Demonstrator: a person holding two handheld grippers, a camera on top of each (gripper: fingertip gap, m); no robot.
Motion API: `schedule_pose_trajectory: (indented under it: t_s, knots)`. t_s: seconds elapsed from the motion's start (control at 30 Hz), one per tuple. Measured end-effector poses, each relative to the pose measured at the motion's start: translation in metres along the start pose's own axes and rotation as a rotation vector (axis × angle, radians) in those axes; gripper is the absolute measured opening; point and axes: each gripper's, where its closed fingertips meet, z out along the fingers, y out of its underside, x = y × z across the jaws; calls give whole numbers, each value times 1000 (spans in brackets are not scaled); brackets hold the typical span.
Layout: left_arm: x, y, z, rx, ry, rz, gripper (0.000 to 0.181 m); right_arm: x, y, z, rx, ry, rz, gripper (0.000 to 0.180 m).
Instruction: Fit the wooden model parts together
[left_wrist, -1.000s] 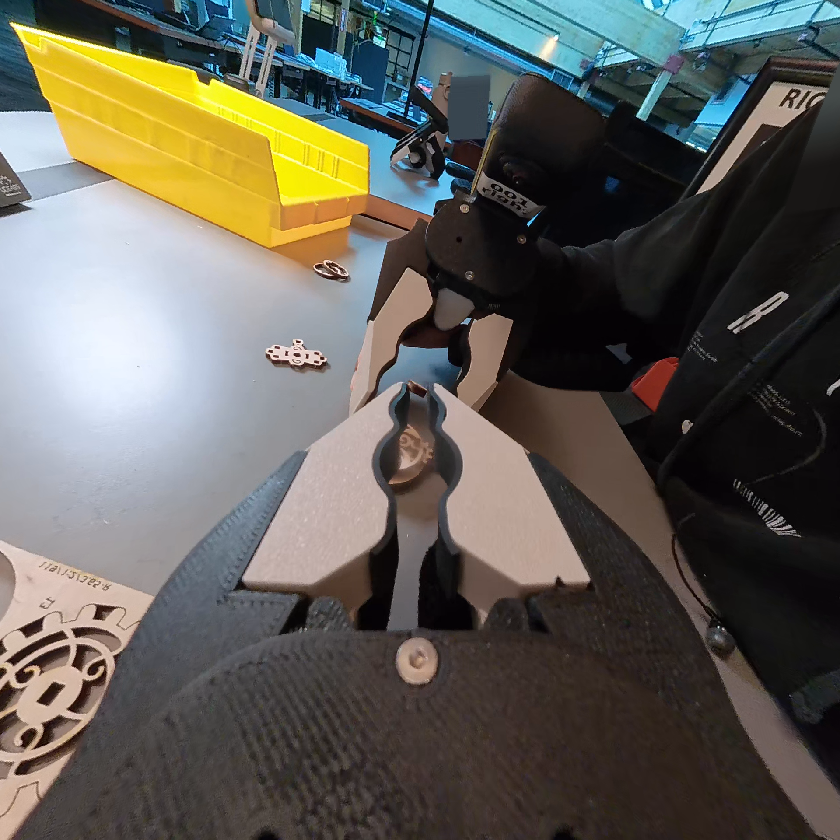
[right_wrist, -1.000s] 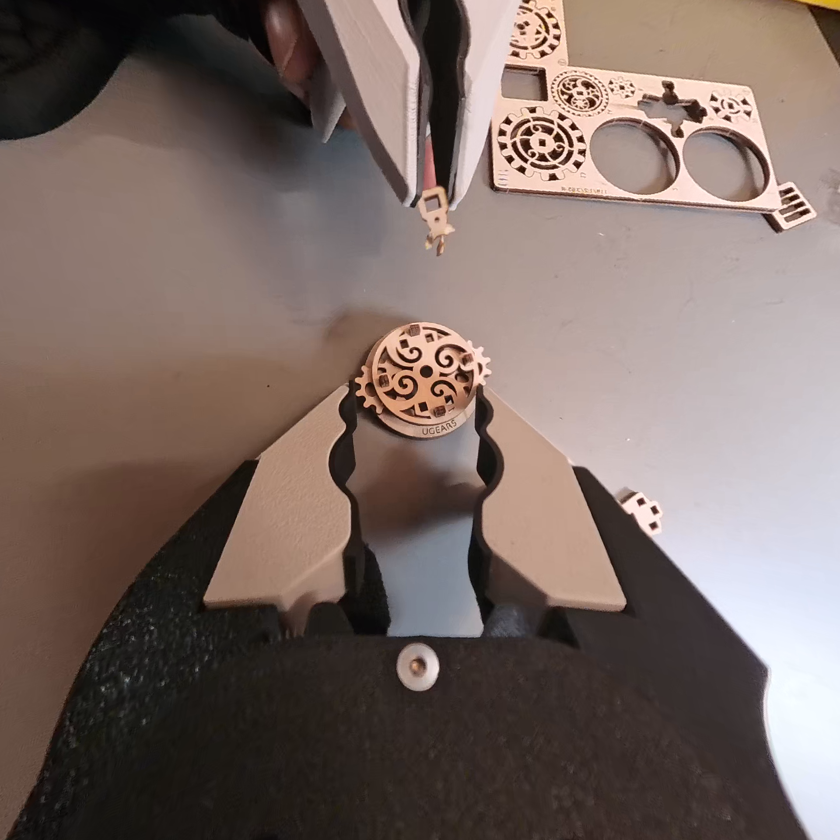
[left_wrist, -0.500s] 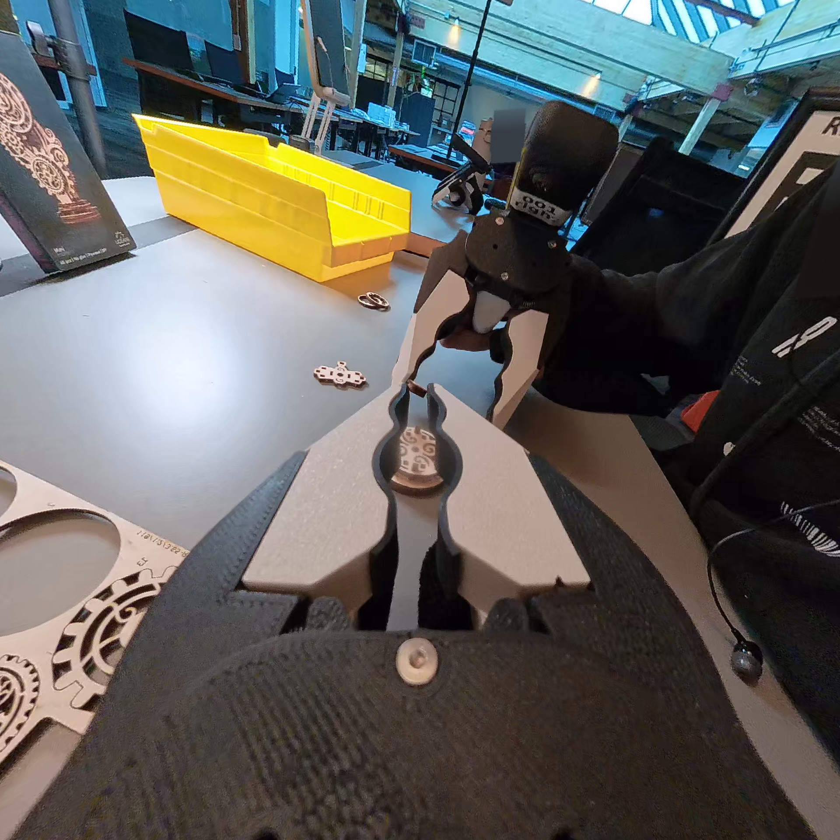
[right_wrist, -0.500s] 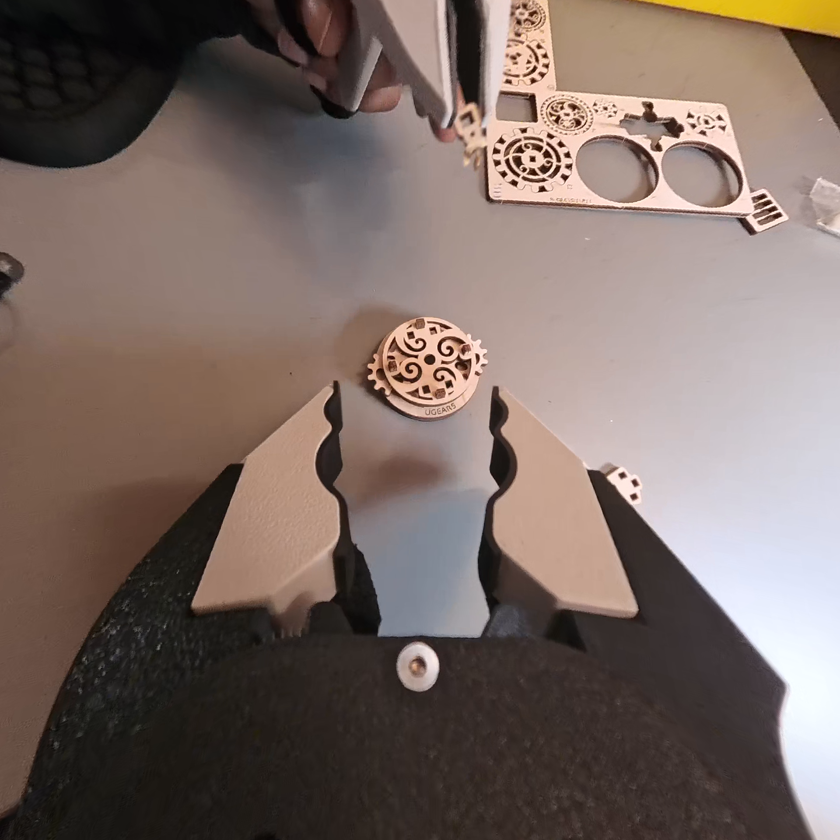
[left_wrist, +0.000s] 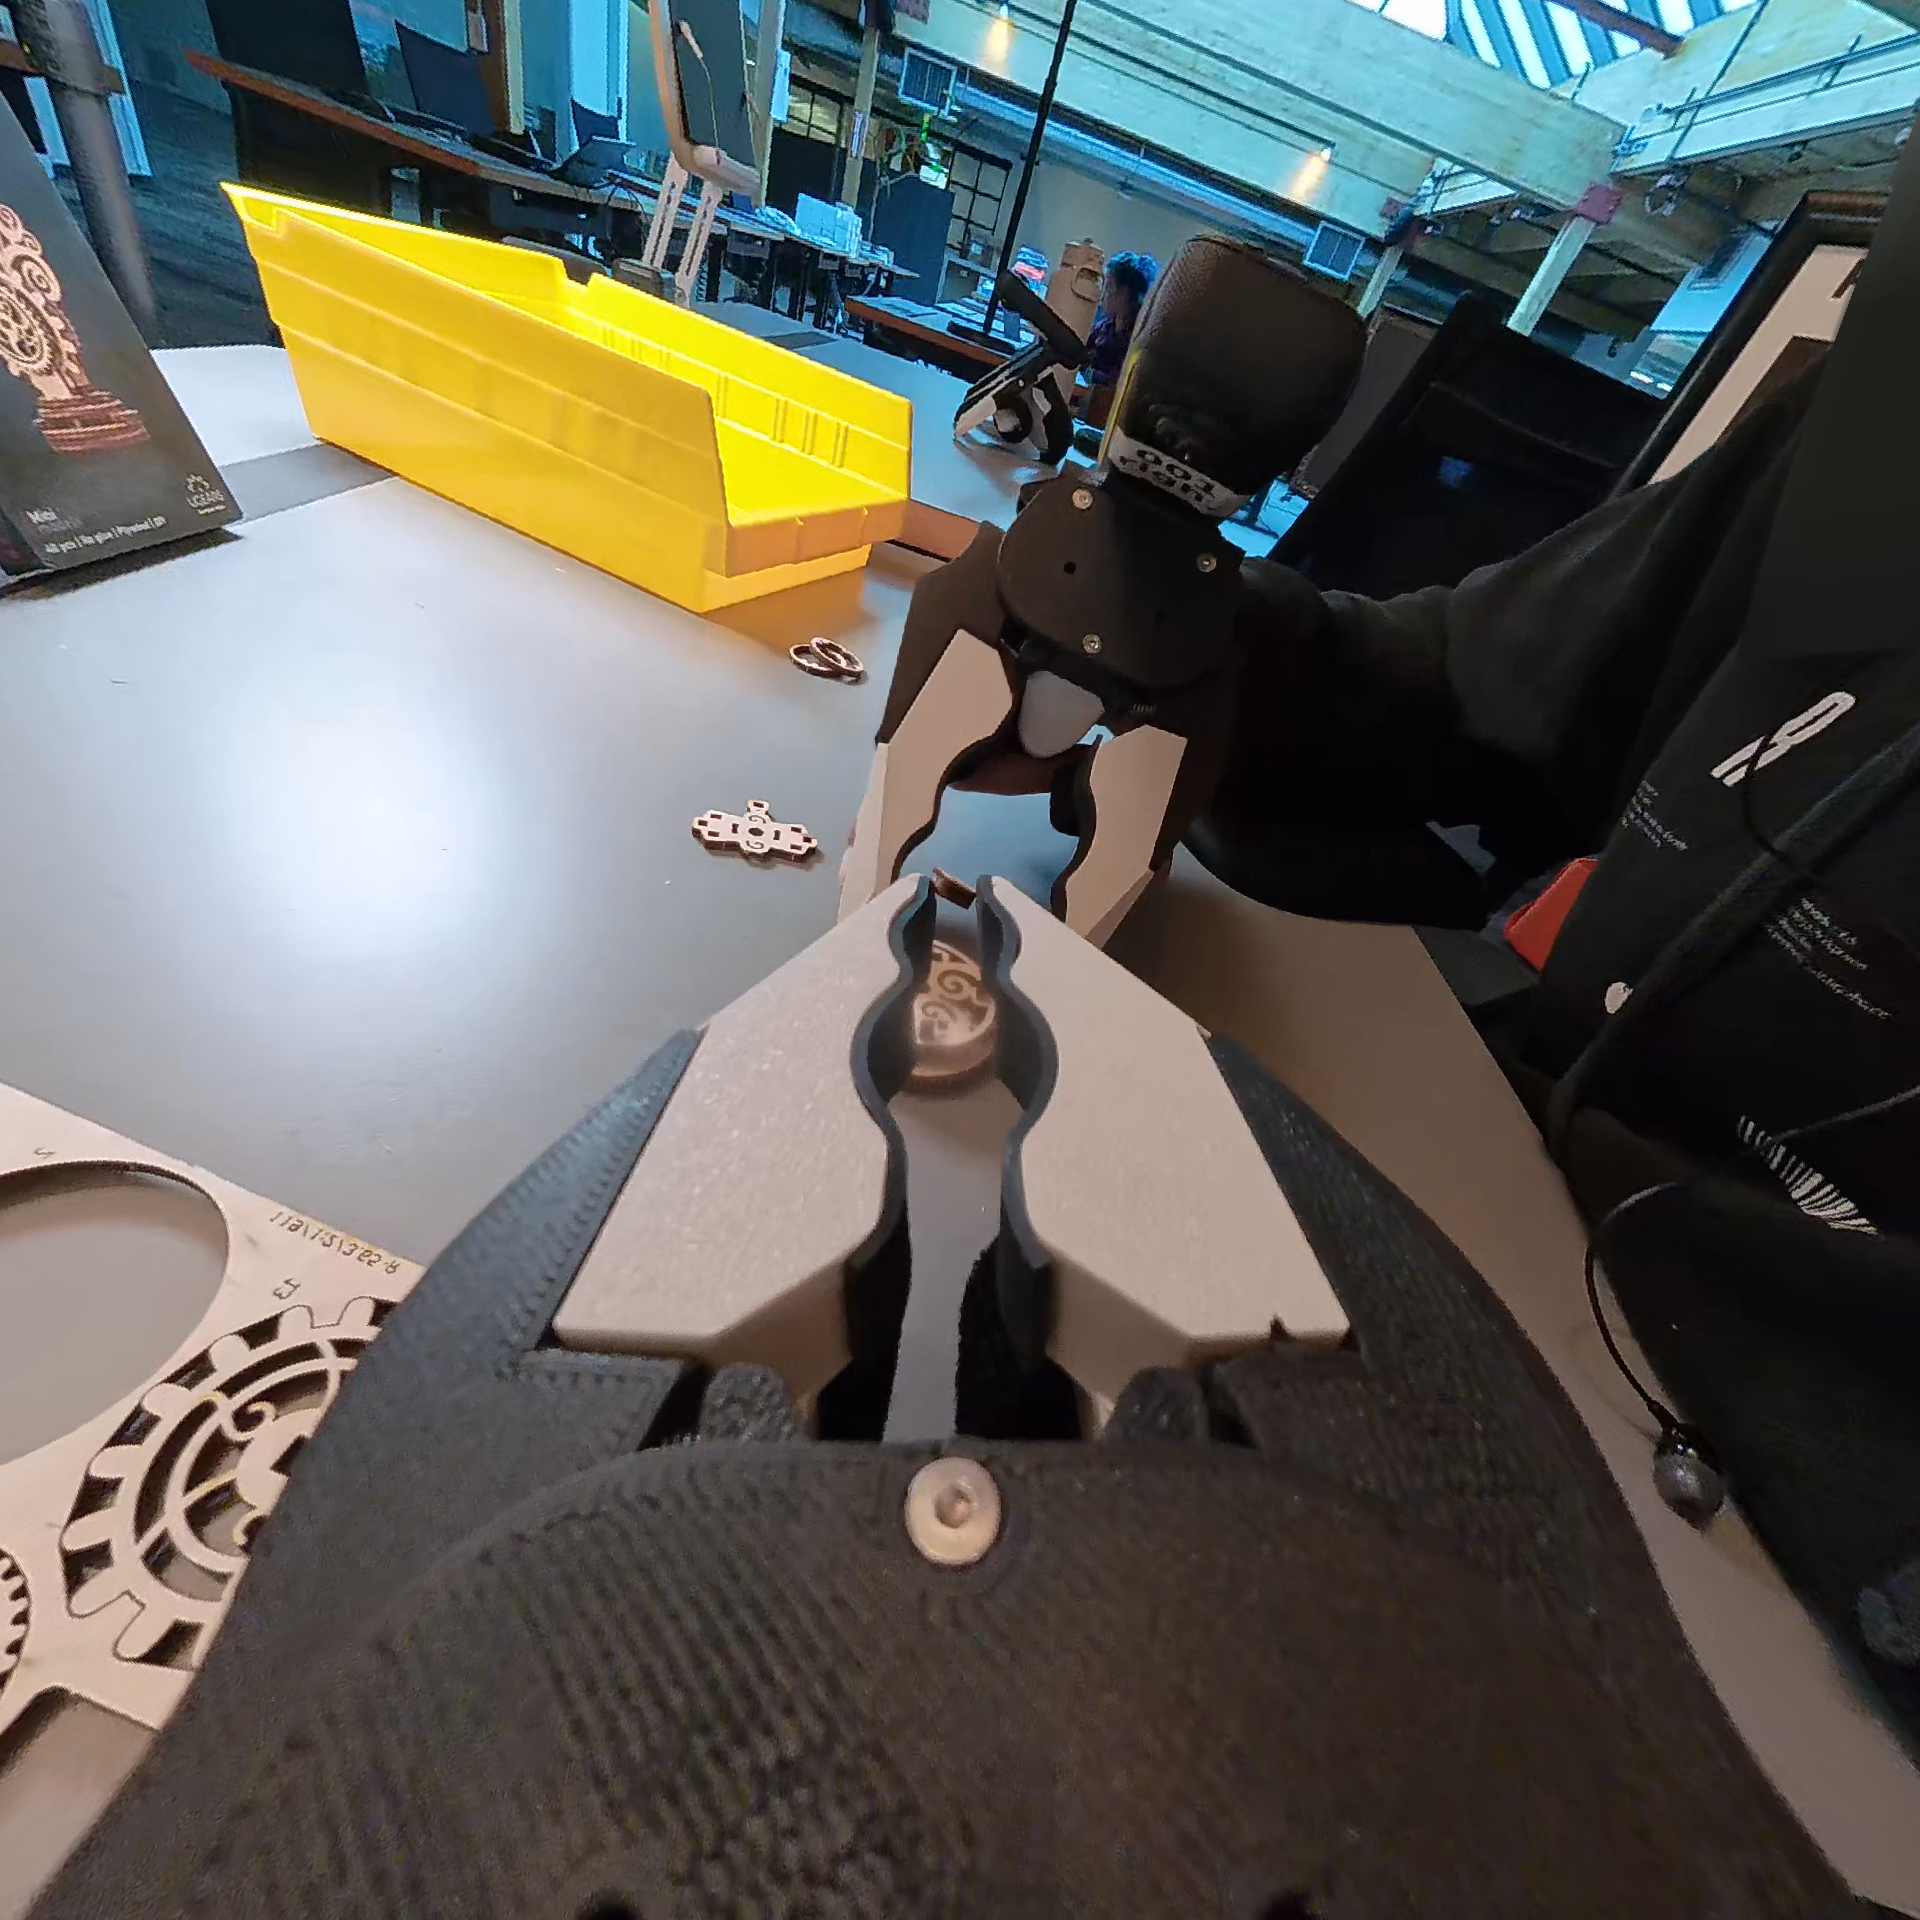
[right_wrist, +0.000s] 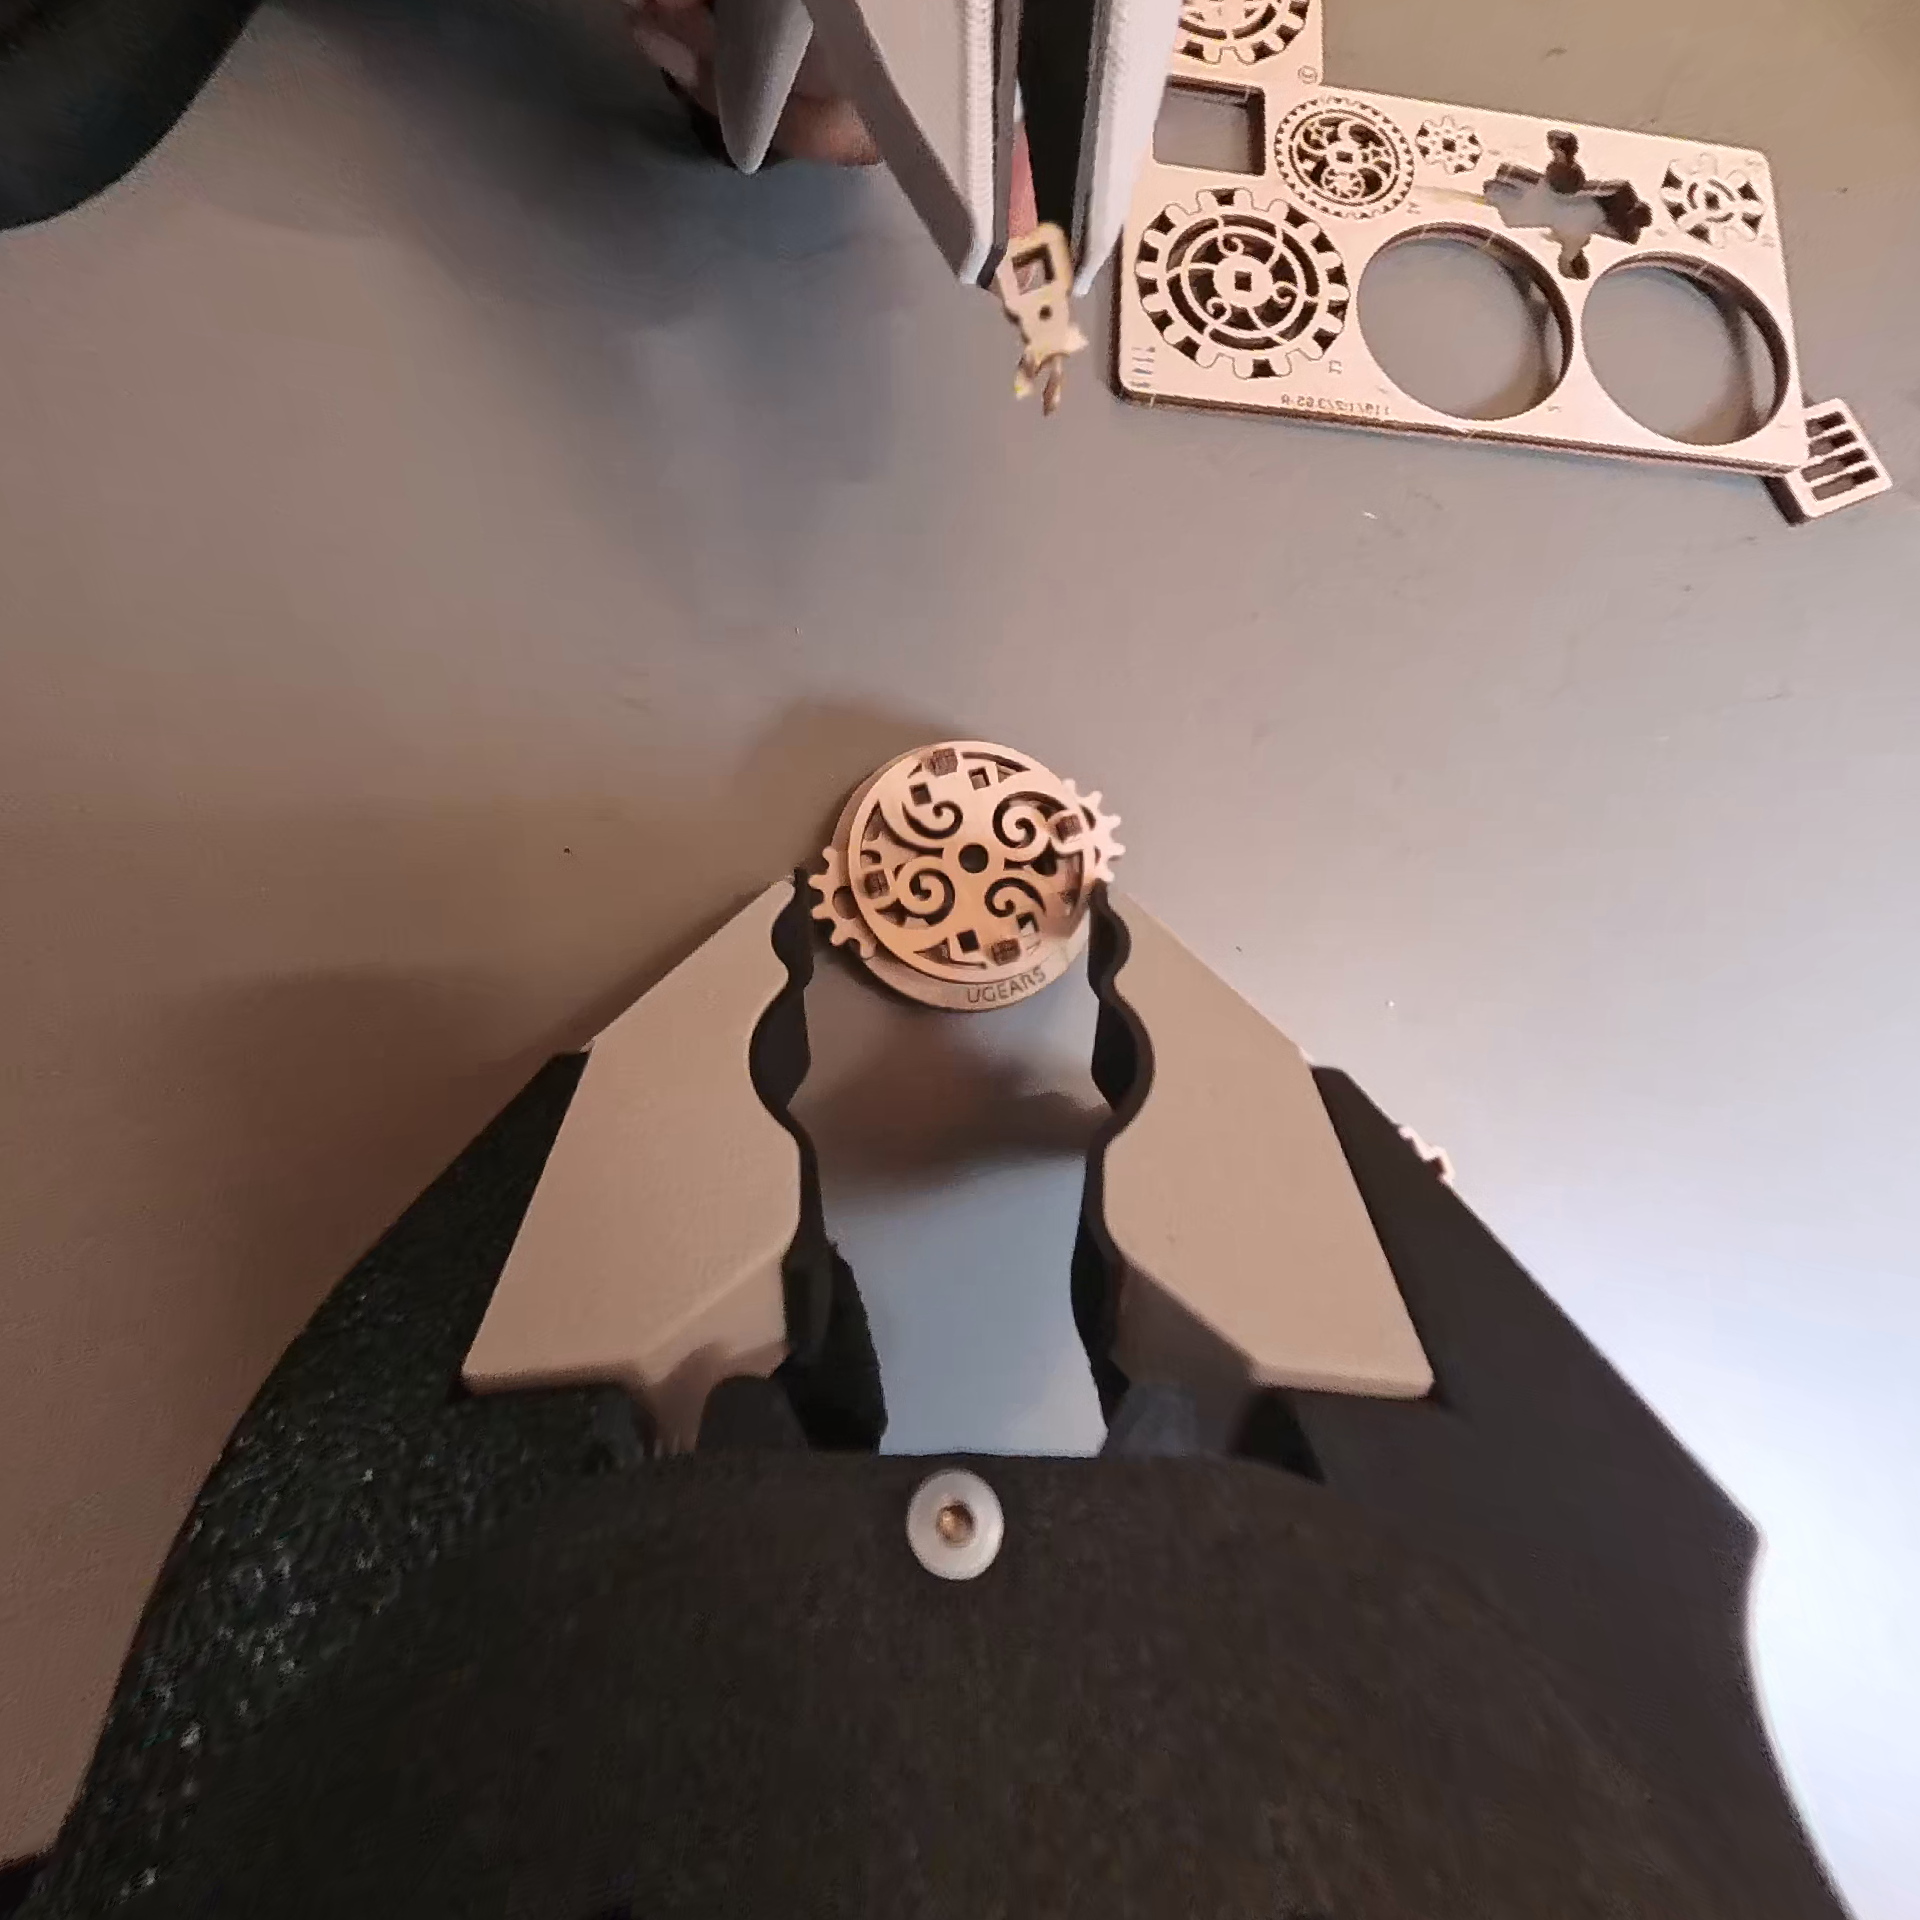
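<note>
A round wooden gear assembly (right_wrist: 968, 871), a scroll-cut disc with small cogs at its sides, lies flat on the grey table. My right gripper (right_wrist: 951, 904) is closed on its near edges, one tip on each side. My left gripper (right_wrist: 1029, 249) hangs above and beyond the disc, shut on a small wooden peg part (right_wrist: 1039, 312) that sticks out of its tips. In the left wrist view, the left gripper (left_wrist: 951, 896) is nearly closed, with the small part (left_wrist: 954, 886) at its tips. The disc (left_wrist: 951, 1023) shows through the gap, with the right gripper (left_wrist: 997, 862) behind it.
A laser-cut wooden sheet (right_wrist: 1455, 270) with gears and round holes lies at the far right. It also shows in the left wrist view (left_wrist: 156, 1403). A yellow bin (left_wrist: 582, 416), two rings (left_wrist: 828, 658), a cross-shaped piece (left_wrist: 755, 833), a dark box (left_wrist: 73, 395) and a person's black sleeve (left_wrist: 1507, 727) are nearby. Some 9 cm of space lies between my two pairs of fingers. Measured from the fingertips, the cross-shaped piece (left_wrist: 755, 833) is 7 cm or so from the right gripper and 15 cm from the left.
The right gripper opened and drew back from the disc, then came forward and closed on it again. The left gripper moved away from the disc toward the sheet, still holding the small part.
</note>
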Motion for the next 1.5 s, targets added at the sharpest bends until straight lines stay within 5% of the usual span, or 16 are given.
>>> schedule_pose_trajectory:
  t_s: [0.8, 1.13, 1.5]
  knots:
    - [8, 5, 8, -28, 0, 35, 5, -3, 3, -17, -34, 83, 56, 46]
    - [13, 6, 14, -30, 19, 47, 6, -2, -44, -41, 408, 143, 68, 39]
    - [13, 6, 19, -37, 28, 75, 5, 15, -48, -54, 529, 207, 66, 25]
